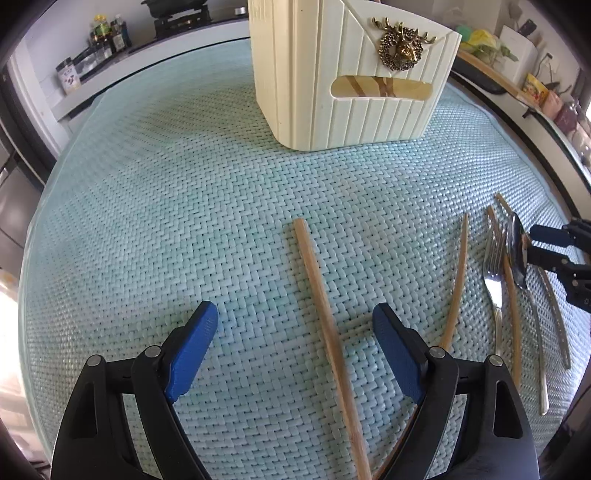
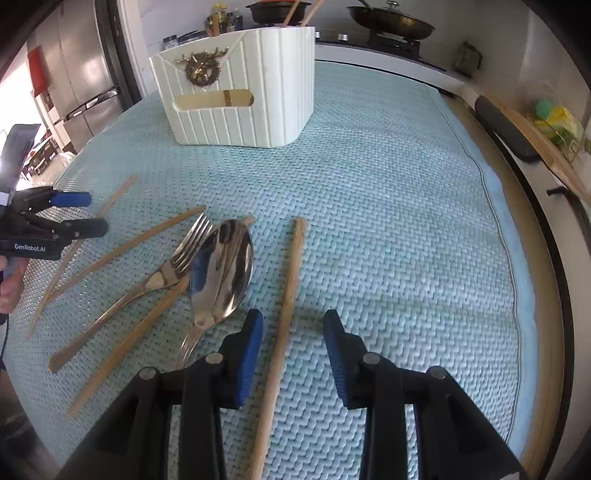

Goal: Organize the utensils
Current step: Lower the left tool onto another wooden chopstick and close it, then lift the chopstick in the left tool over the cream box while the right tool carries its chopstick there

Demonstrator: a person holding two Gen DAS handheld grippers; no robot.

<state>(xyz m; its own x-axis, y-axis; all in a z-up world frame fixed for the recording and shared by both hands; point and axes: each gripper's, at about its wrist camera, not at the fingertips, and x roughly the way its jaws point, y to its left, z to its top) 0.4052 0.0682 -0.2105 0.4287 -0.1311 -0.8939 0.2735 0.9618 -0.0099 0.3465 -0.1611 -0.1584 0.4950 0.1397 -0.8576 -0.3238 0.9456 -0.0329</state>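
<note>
A cream ribbed utensil holder (image 1: 351, 92) (image 2: 243, 96) with a gold deer ornament stands at the back of the woven blue mat (image 1: 184, 221) (image 2: 388, 221), with chopsticks sticking out of its top. My left gripper (image 1: 295, 317) (image 2: 92, 213) is open over a wooden chopstick (image 1: 325, 332) that runs between its fingers, untouched. My right gripper (image 2: 293, 321) (image 1: 533, 243) is open too, astride another chopstick (image 2: 291, 280) without pressing it. A fork (image 2: 184, 254) (image 1: 493, 266) and a spoon (image 2: 225, 266) (image 1: 517, 254) lie across more loose chopsticks (image 2: 129, 251) between the two grippers.
Behind the mat, a stove carries a wok (image 2: 391, 18) and a pot. Bottles and jars (image 1: 107, 33) line the counter. A fridge (image 2: 85, 85) stands at left, a wooden board (image 2: 535, 140) at right. A person's hand (image 2: 9, 284) holds the left gripper.
</note>
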